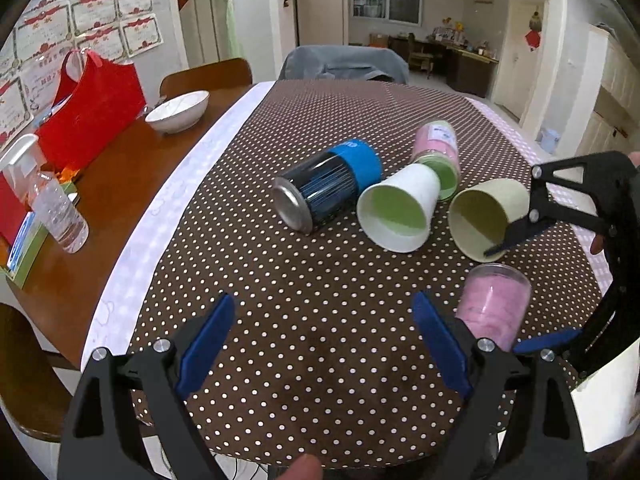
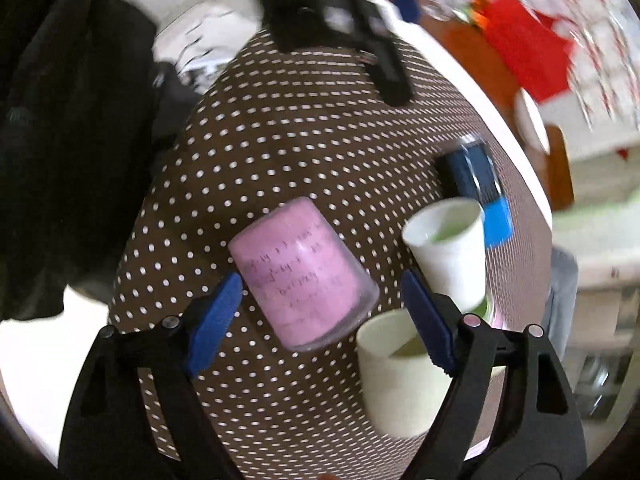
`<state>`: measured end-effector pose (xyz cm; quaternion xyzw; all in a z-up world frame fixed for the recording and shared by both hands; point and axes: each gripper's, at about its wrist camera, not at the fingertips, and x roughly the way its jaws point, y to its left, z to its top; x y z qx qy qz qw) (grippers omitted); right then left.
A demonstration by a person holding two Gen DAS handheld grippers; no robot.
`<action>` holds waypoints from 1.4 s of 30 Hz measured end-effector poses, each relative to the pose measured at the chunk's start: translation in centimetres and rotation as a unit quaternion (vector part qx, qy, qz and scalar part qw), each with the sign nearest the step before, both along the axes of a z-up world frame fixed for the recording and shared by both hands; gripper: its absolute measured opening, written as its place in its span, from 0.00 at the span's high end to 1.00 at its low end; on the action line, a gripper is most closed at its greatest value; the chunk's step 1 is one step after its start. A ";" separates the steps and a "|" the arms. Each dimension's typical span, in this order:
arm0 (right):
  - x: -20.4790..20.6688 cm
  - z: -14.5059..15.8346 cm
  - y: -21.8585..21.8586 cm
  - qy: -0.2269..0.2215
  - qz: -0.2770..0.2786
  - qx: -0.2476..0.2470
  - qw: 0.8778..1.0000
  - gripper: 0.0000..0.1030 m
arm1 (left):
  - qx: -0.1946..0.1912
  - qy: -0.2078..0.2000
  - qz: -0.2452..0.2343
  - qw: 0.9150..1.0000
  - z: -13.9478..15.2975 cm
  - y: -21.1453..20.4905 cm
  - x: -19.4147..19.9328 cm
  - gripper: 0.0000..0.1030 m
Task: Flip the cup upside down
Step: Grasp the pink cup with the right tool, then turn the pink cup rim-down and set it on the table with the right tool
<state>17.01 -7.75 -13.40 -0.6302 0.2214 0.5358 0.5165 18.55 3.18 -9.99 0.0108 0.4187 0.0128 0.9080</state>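
Meanwhile, on a brown polka-dot tablecloth (image 1: 320, 320) spread over a wooden table (image 1: 120, 176), several containers lie tipped on their sides near the middle. A dark metal can with a blue band (image 1: 326, 184) rests touching a white paper cup with a green lining (image 1: 398, 210), and behind that cup lies a pink-and-green jar (image 1: 438, 156). Toward the table's right edge a pale yellow-green paper cup (image 1: 486, 218) lies on its side with its mouth facing the left wrist camera. Near the front right of the cloth a translucent pink plastic cup (image 2: 302, 274) sits mouth-down and tilted.

At the left edge of the table stand a white ceramic bowl (image 1: 178, 110), a red paper bag (image 1: 94, 108) and a clear spray bottle (image 1: 52, 200).

Right gripper (image 1: 508, 292) comes in from the table's right edge, its blue-padded jaws wide apart: the upper fingertip (image 1: 510, 236) is at the rim of the pale cup, the lower one beside the pink cup. From its own blurred camera the pink cup lies between the spread fingers, touching neither as far as can be told. Left gripper (image 1: 324, 340) hovers over bare cloth at the front edge, jaws spread wide and holding nothing.
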 end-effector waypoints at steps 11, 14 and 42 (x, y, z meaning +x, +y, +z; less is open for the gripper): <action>-0.3 -2.7 1.5 0.009 0.056 -0.052 0.997 0.36 | 0.001 0.023 0.009 1.000 -1.0 0.5 1.1 0.14; -0.4 -2.7 1.5 0.014 0.049 -0.055 0.997 0.37 | -0.003 0.023 0.009 1.000 -1.0 0.7 1.1 0.14; 3.4 3.9 -9.6 0.247 -0.594 0.523 0.559 0.39 | -0.049 -0.044 -0.078 0.995 1.9 0.8 -1.0 0.14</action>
